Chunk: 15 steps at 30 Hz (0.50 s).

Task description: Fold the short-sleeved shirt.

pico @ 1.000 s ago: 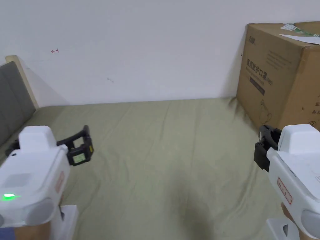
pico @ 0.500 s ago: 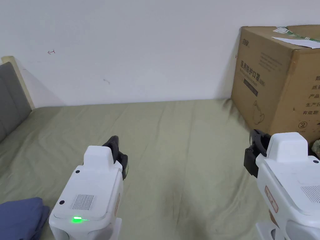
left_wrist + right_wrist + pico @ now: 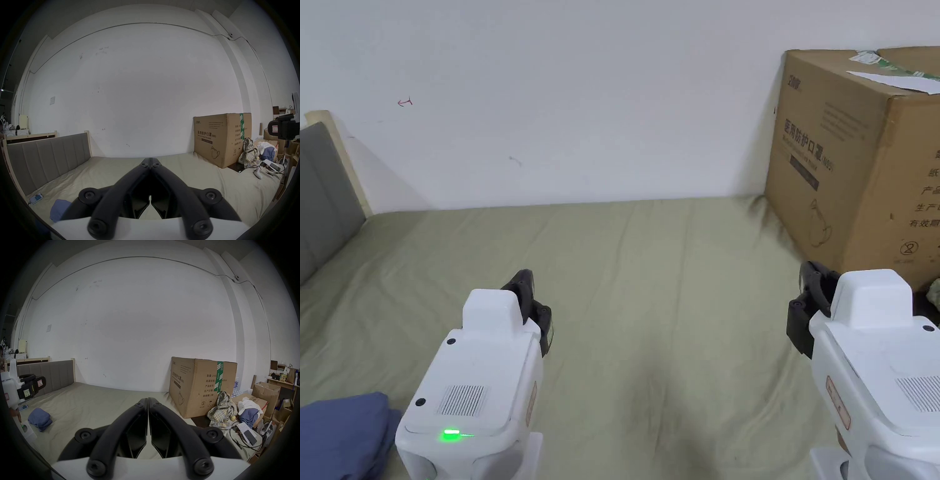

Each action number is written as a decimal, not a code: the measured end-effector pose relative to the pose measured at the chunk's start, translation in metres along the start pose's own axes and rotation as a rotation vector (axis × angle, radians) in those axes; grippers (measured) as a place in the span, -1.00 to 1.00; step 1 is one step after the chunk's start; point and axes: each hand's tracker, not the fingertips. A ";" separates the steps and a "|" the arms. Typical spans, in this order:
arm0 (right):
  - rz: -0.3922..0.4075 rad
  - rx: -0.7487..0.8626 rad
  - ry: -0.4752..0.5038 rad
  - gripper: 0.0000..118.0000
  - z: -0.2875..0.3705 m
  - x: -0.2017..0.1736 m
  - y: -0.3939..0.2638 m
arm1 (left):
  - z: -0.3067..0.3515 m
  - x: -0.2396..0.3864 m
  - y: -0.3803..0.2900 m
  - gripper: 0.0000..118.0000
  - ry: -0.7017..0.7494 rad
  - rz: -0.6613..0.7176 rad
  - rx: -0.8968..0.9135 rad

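A blue shirt lies bundled on the olive bed sheet at the near left. In the left gripper view the shirt is low on the left, and in the right gripper view the shirt is also on the left. My left gripper hovers over the sheet to the right of the shirt, shut and empty, its jaws pressed together. My right gripper hangs at the right, near the box, also shut with nothing in it.
A big cardboard box stands on the bed's far right corner against the white wall. A grey padded headboard bounds the left side. A plaid garment and other clothes pile up right of the box. A phone lies by the headboard.
My left gripper swung from the far left, where it was turned sideways, inward toward the middle and now points forward. The right gripper has barely moved. The view shifted a little.
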 end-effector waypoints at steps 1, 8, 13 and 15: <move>0.000 0.001 0.000 -0.98 0.000 0.000 0.000 | 0.000 -0.001 0.000 -1.00 0.001 0.001 -0.002; -0.001 -0.001 0.001 -0.98 0.000 -0.001 0.001 | 0.000 -0.002 0.000 -1.00 0.003 -0.005 -0.005; -0.002 0.000 0.001 -0.98 -0.001 -0.001 0.002 | -0.001 -0.003 0.001 -1.00 0.005 -0.002 -0.003; 0.000 0.001 0.002 -0.98 -0.001 -0.001 0.002 | 0.000 -0.004 0.001 -1.00 0.005 -0.003 -0.004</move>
